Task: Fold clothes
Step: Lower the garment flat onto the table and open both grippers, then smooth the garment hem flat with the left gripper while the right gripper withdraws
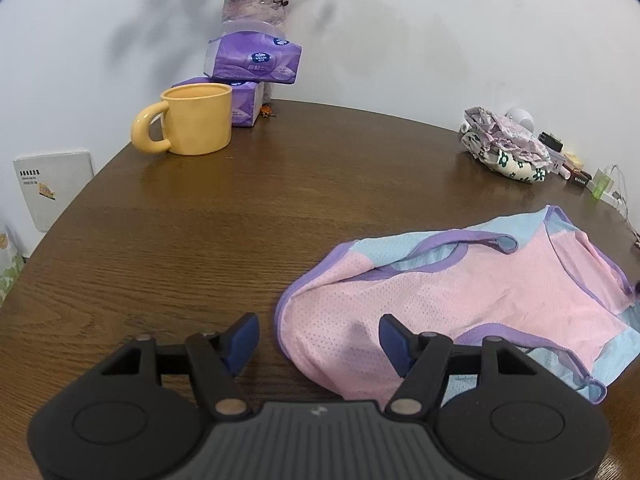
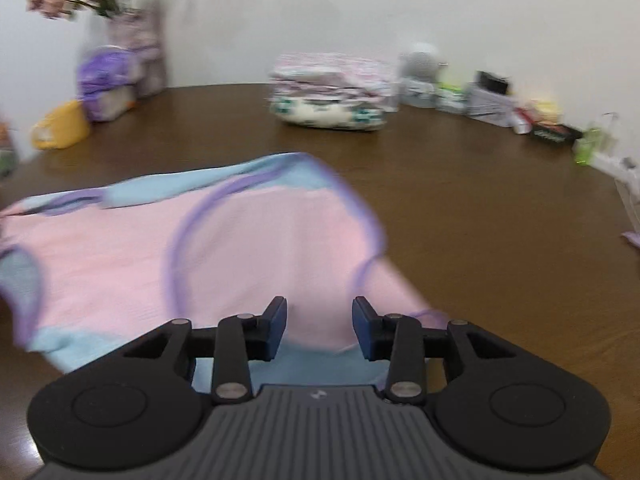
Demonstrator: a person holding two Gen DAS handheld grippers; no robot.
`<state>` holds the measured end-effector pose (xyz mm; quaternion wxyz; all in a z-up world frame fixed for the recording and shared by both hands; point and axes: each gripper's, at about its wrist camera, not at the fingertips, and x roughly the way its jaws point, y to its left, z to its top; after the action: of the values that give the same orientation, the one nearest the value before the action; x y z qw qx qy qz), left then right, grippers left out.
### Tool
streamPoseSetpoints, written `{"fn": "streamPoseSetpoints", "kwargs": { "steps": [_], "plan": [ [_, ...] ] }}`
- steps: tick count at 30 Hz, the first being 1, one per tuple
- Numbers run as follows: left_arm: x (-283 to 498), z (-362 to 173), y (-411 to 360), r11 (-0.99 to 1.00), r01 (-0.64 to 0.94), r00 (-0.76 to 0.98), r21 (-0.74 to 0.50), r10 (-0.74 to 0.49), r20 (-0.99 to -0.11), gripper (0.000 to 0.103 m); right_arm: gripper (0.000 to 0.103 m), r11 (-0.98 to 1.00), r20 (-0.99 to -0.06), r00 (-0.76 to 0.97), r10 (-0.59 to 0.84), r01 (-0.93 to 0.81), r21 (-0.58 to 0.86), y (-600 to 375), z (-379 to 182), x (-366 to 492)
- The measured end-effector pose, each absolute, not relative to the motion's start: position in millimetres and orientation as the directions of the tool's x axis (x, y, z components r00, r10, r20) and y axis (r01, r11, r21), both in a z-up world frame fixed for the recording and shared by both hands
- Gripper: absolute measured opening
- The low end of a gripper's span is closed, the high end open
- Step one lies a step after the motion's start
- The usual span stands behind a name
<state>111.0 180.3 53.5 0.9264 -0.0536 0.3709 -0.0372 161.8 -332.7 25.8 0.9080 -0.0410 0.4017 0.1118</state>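
— Brown wood grain all over: the round table [image 1: 248,216] runs right up to a plain white wall [image 1: 420,32]. What lies on it?

— A pink mesh garment [image 1: 460,304] with lilac trim and pale blue panels, spread at about four o'clock in the left wrist view, partly doubled over on itself.

— And the left gripper [image 1: 318,338]?

— Wide open, holding nothing. Its left finger is over bare wood, its right finger over the garment's near edge; contact I cannot tell.

— The right gripper [image 2: 319,326]?

— Also spread apart and empty, low above the pink cloth at six o'clock. That view is blurred.

— Around the rim?

— At eleven o'clock a yellow mug [image 1: 188,120], two purple tissue packs [image 1: 252,60] stacked behind it, and a vase [image 1: 256,6] of stems against the wall. At two o'clock a stack of folded floral clothes [image 1: 506,142], with small bottles and boxes [image 1: 568,160] beyond it along the wall.
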Motion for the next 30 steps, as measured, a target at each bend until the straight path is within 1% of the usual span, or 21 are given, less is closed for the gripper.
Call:
{"fn": "streamPoseSetpoints", "kwargs": {
  "steps": [2, 3, 4, 8, 10, 11, 13, 14, 15, 16, 21, 23, 28, 30],
  "plan": [
    [111.3, 53.5, 179.1, 0.992, 0.026, 0.718, -0.123, -0.104, -0.688, 0.068, 0.036, 0.979, -0.732, 0.667, 0.141, -0.203, 0.004, -340.4, 28.2, 168.3],
    [111.4, 53.7, 178.5, 0.992, 0.024, 0.716, -0.121, -0.102, -0.691, 0.073, 0.036, 0.982, -0.728, 0.674, 0.126, -0.187, -0.002, -344.2, 29.5, 171.6],
    [111.3, 54.0, 177.8, 0.992, 0.022, 0.715, -0.121, -0.1, -0.692, 0.076, 0.036, 0.985, -0.724, 0.68, 0.112, -0.17, -0.008, -348.1, 30.7, 174.8],
    [108.6, 56.6, 175.4, 0.99, 0.039, 0.713, -0.134, -0.122, -0.691, 0.091, 0.036, 0.988, -0.756, 0.642, 0.129, -0.153, 0.038, -353.8, 23.3, 191.3],
    [106.8, 58.1, 173.5, 0.989, 0.054, 0.706, -0.138, -0.135, -0.695, 0.092, 0.035, 0.988, -0.771, 0.622, 0.138, -0.144, 0.062, -356.6, 19.4, 199.5],
    [106.0, 58.7, 172.2, 0.989, 0.062, 0.702, -0.138, -0.141, -0.698, 0.092, 0.033, 0.988, -0.778, 0.611, 0.144, -0.139, 0.073, -357.9, 17.5, 203.7],
    [105.6, 58.9, 168.8, 0.989, 0.07, 0.692, -0.131, -0.143, -0.707, 0.093, 0.019, 0.986, -0.784, 0.6, 0.159, -0.133, 0.099, -360.2, 13.1, 204.6],
    [105.5, 58.8, 166.9, 0.989, 0.073, 0.687, -0.128, -0.143, -0.713, 0.095, 0.015, 0.985, -0.786, 0.595, 0.167, -0.13, 0.111, -361.3, 10.9, 204.8],
    [105.7, 58.7, 165.0, 0.989, 0.078, 0.683, -0.124, -0.144, -0.717, 0.097, 0.008, 0.985, -0.782, 0.6, 0.171, -0.133, 0.113, -362.1, 12.5, 205.2],
    [106.3, 58.3, 163.2, 0.989, 0.084, 0.68, -0.121, -0.146, -0.719, 0.097, 0.005, 0.984, -0.776, 0.606, 0.174, -0.137, 0.114, -362.7, 14.4, 205.7],
    [113.6, 56.3, 154.8, 0.985, 0.124, 0.664, -0.121, -0.173, -0.727, 0.097, 0.002, 0.983, -0.748, 0.639, 0.179, -0.15, 0.107, -367.9, 26.7, 211.1],
    [117.1, 55.7, 153.1, 0.983, 0.129, 0.659, -0.13, -0.183, -0.73, 0.097, 0.002, 0.987, -0.743, 0.651, 0.155, -0.134, 0.089, -372.6, 31.7, 217.8],
    [119.5, 56.7, 151.6, 0.986, 0.115, 0.658, -0.119, -0.165, -0.734, 0.097, 0.002, 0.997, -0.739, 0.67, 0.07, -0.072, 0.03, -391.4, 35.4, 243.5],
    [118.7, 58.1, 151.1, 0.988, 0.113, 0.661, -0.108, -0.156, -0.734, 0.097, 0.002, 0.998, -0.749, 0.661, 0.05, -0.058, 0.016, -396.7, 28.9, 251.4]
  ]
}}
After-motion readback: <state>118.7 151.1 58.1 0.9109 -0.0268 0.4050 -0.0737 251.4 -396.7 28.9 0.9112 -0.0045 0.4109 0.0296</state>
